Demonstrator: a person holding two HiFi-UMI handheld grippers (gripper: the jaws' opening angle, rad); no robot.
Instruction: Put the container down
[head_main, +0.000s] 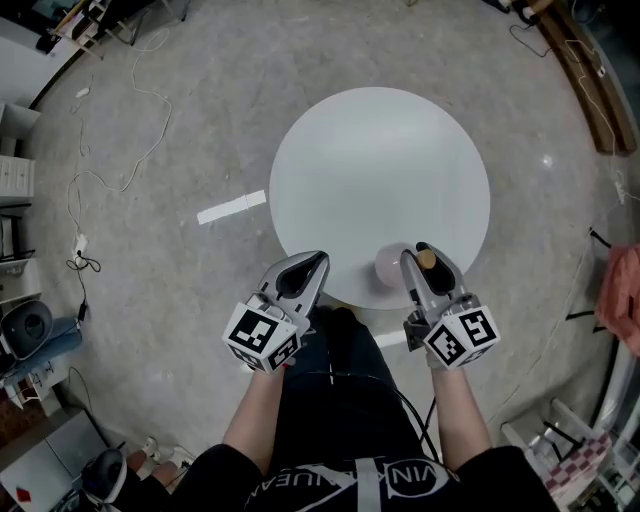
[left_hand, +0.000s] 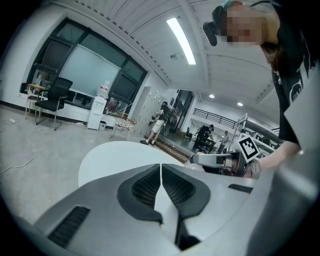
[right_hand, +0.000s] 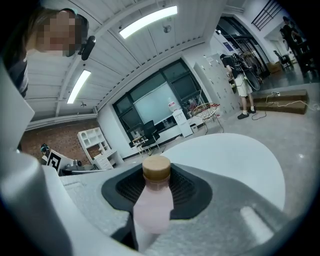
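Observation:
A pale pink bottle (head_main: 389, 266) with a tan cap (head_main: 427, 258) is held over the near edge of the round white table (head_main: 380, 170). My right gripper (head_main: 421, 264) is shut on it. In the right gripper view the bottle (right_hand: 152, 207) lies along the jaws of the right gripper (right_hand: 157, 189), cap (right_hand: 156, 169) pointing away, with the table (right_hand: 235, 155) beyond. My left gripper (head_main: 310, 264) hangs at the table's near left edge, shut and empty. In the left gripper view the pads of the left gripper (left_hand: 161, 174) meet in a thin line.
Cables (head_main: 120, 130) and a white tape strip (head_main: 232, 207) lie on the grey floor to the table's left. Shelving and bins (head_main: 20, 200) stand at the far left. An office chair (left_hand: 55, 97) and several people (left_hand: 159, 122) are far off.

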